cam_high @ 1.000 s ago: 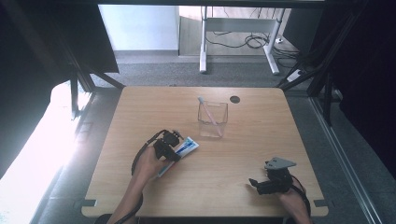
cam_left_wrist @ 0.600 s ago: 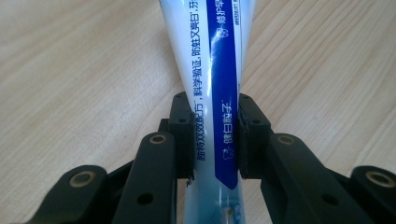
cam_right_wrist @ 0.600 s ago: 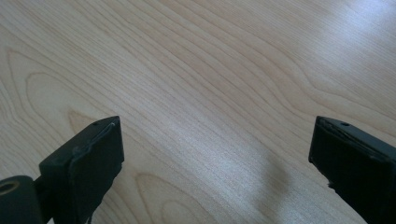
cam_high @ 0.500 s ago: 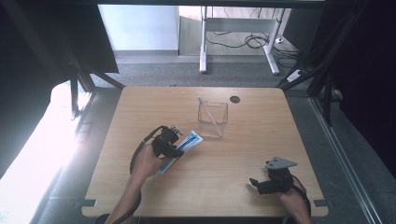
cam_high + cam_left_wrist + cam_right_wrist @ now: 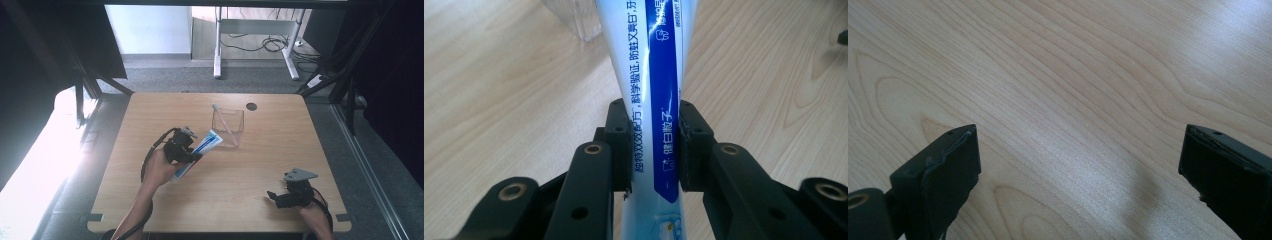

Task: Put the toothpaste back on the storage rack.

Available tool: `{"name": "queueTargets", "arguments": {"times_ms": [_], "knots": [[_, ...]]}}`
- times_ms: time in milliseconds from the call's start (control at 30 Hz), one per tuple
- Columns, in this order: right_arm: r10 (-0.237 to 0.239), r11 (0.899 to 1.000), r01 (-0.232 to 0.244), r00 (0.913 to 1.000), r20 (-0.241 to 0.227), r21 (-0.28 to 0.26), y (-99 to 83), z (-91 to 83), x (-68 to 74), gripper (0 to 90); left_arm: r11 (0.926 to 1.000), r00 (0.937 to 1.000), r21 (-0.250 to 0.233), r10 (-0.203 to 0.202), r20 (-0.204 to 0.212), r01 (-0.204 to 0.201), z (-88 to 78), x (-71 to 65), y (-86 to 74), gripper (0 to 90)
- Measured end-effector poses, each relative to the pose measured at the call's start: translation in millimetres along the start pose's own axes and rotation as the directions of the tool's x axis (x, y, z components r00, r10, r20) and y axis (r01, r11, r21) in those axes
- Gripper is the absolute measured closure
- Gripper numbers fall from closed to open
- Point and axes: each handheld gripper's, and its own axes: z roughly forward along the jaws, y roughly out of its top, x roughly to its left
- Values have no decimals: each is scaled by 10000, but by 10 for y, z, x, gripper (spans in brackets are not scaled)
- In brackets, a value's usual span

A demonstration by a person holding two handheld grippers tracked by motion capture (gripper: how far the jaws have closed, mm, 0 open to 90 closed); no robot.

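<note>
A blue-and-white toothpaste tube (image 5: pixel 204 146) (image 5: pixel 659 90) is pinched across its middle by my left gripper (image 5: pixel 187 150) (image 5: pixel 655 145), which is shut on it and holds it off the wooden table, left of centre. The tube's far end points toward a clear square container (image 5: pixel 228 127) with a toothbrush (image 5: pixel 223 121) leaning inside. A corner of that container (image 5: pixel 574 20) shows beyond the tube in the left gripper view. My right gripper (image 5: pixel 275 196) (image 5: pixel 1078 165) rests near the table's front right, jaws wide apart with bare wood between them.
The wooden table (image 5: pixel 280 150) has a round dark cable hole (image 5: pixel 251 106) near its back edge. Black frame struts stand at both sides of the table, and a white desk leg (image 5: pixel 218 45) stands on the floor behind.
My left gripper has lifted the toothpaste tube off the table and carried it a little toward the container. The right gripper has stayed put.
</note>
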Motion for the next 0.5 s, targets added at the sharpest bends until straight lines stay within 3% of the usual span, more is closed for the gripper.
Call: {"name": "queueTargets", "arguments": {"times_ms": [500], "knots": [[23,10000,-23,10000,-80,-92,4,-3,12,36,9973,10000,-730,-15,-90,9,-41,-14,249,722]]}}
